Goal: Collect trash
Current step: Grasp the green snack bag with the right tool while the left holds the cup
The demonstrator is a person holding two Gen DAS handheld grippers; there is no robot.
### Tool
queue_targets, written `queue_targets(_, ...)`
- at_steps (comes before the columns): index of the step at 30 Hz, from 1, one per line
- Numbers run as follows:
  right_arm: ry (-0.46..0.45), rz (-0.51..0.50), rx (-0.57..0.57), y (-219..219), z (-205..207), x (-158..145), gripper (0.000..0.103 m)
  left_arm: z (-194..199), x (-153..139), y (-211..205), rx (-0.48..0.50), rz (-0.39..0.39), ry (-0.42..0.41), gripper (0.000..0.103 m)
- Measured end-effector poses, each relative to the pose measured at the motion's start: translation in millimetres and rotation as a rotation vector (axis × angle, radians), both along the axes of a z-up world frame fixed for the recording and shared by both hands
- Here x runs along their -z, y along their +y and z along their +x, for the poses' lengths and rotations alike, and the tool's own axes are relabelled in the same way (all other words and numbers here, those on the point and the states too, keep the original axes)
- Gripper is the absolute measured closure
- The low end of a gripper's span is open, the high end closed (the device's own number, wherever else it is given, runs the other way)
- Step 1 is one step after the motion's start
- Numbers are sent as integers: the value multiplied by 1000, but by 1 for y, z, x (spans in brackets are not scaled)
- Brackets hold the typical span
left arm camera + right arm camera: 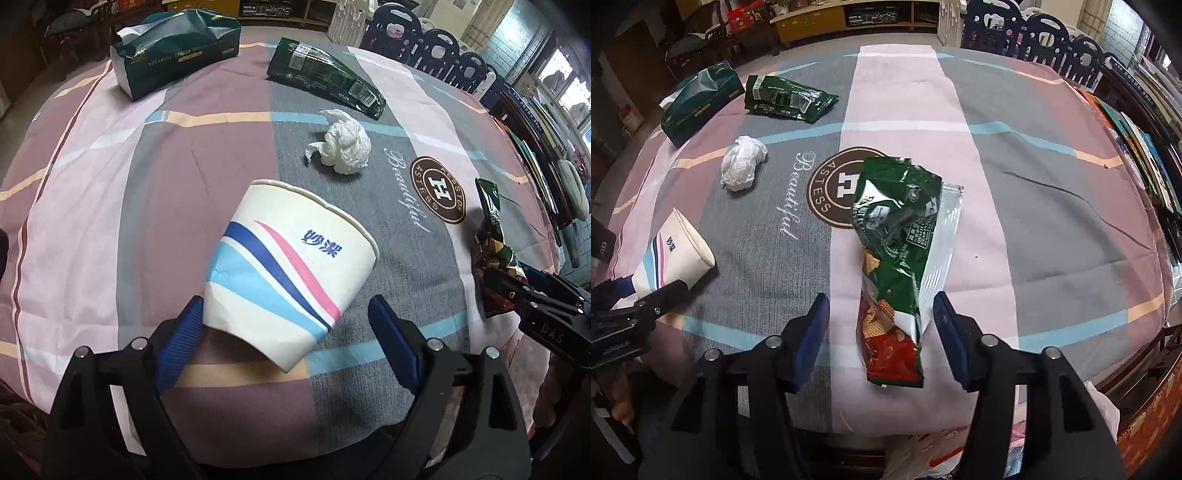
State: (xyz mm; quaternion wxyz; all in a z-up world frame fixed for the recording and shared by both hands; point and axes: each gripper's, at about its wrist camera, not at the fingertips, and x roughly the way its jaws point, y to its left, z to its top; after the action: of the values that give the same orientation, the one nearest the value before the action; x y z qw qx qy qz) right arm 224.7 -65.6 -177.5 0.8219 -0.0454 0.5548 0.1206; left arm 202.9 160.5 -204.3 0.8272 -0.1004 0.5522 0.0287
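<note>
A white paper cup [280, 266] with blue and pink stripes lies on its side on the tablecloth. It sits between the jaws of my left gripper [286, 306], which is open; the right pad stands clear of the cup. A crumpled green and red snack wrapper [897, 258] lies flat between the jaws of my right gripper [881, 299], also open, with a gap on both sides. The cup [676, 254] and the left gripper [661, 295] show at the left of the right wrist view.
On the patchwork tablecloth [92, 184] farther back lie a crumpled white tissue [345, 147], a dark green wrapper [325, 77] and a green tissue pack [173, 48]. Dark chairs [436, 48] stand behind the table. A plastic bag [923, 454] hangs below the near table edge.
</note>
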Motion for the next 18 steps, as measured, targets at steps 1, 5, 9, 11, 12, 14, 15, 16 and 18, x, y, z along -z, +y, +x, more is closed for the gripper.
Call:
queue_targets(1, -1, -6, 3, 0, 0, 0, 44, 0, 0, 0, 0, -2, -2, 22)
queue_targets(5, 11, -14, 21, -1, 3, 5, 42, -1, 0, 3, -2, -27, -9, 27)
queue_targets(9, -2, -49, 32, 2, 5, 9, 42, -6, -5, 5, -18, -34, -39, 28)
queue_targets(11, 3, -57, 33, 3, 6, 13, 54, -9, -12, 6, -30, -24, -75, 28)
queue_targets(12, 12, -55, 32, 3, 6, 15, 65, -12, -18, 6, -39, -19, -99, 28)
queue_targets(14, 13, -33, 27, 3, 5, 13, 77, -17, -27, 4, -57, -11, -131, 30)
queue_targets(15, 10, -28, 27, 3, 3, 10, 79, -18, -32, 2, -60, -5, -142, 31)
queue_targets(16, 1, -25, 27, 3, 2, 7, 79, -20, -37, -1, -63, 8, -157, 32)
queue_targets(18, -34, -21, 20, 3, -4, -6, 79, -24, -49, -9, -62, 42, -192, 32)
